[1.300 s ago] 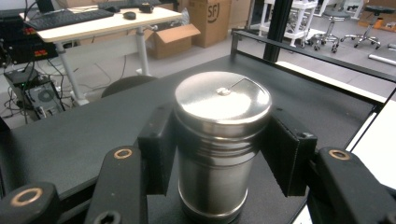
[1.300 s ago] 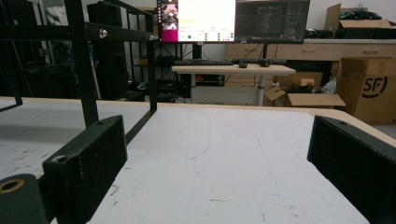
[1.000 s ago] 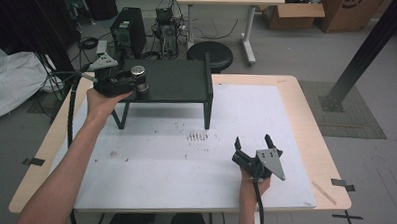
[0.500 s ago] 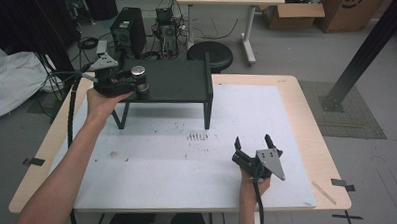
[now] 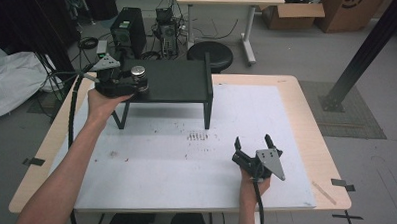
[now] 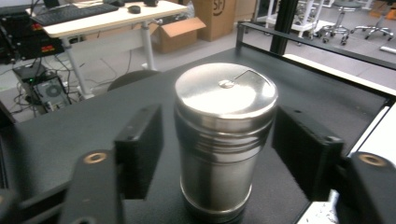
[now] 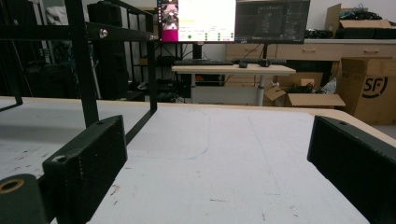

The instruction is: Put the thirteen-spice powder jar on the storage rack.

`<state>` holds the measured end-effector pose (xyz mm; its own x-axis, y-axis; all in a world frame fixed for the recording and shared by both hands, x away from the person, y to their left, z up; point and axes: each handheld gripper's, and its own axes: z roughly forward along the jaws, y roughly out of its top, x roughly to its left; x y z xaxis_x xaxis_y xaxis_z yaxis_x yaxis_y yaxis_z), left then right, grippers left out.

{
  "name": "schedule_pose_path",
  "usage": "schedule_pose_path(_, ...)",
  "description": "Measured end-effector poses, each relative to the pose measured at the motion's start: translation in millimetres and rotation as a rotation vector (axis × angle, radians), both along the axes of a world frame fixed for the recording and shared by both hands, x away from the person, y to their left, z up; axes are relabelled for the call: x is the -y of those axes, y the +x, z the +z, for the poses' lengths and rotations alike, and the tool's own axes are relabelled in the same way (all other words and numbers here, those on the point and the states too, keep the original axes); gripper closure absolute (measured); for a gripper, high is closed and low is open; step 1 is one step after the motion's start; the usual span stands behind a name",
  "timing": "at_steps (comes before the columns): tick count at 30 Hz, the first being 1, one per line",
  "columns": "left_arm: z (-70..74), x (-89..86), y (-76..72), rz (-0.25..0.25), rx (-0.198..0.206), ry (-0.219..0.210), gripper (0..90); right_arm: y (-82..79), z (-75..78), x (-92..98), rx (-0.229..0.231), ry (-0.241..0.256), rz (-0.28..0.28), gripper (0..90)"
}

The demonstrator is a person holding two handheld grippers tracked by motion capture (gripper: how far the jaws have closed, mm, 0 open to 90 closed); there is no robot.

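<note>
I count one steel shaker (image 6: 225, 140) on one black shelf (image 5: 180, 81), my left gripper (image 6: 219, 154) jaws apart around it; right gripper (image 5: 253, 144) gaping, empty.

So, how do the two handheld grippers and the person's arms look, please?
Both grippers, left gripper and right gripper, are black, with two blocky black jaws with brass-coloured fittings at the base. Each carries a grey three-cornered plate on top and trails a black cable. The forearms are bare; no sleeves or gloves are visible.
</note>
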<state>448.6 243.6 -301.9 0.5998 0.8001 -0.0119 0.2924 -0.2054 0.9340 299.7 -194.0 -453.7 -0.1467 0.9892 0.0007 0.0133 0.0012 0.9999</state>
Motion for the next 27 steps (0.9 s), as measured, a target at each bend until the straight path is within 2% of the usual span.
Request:
schedule_pose_path(4,0.8,0.8,-0.3,0.01,-0.002,-0.007,15.6,0.1,0.0,0.0,0.0,-0.001,0.001,4.5)
schedule_pose_path(9,2.8,2.5,-1.9,0.014,0.008,-0.01,2.8,0.1,0.0,-0.1,0.0,-0.003,0.001,4.5)
schedule_pose_path(16,4.6,-1.2,-2.9,-0.009,-0.005,-0.039,0.2,0.2,0.0,-0.1,0.0,-0.003,0.002,4.4)
schedule_pose_path(18,5.3,-1.6,-3.6,-0.007,-0.001,-0.027,0.2,0.1,0.0,0.0,0.0,-0.001,0.001,4.4)
schedule_pose_path(27,12.1,-4.9,-11.5,-0.019,0.021,-0.018,0.2,0.0,0.0,-0.2,0.001,-0.003,0.001,4.4)
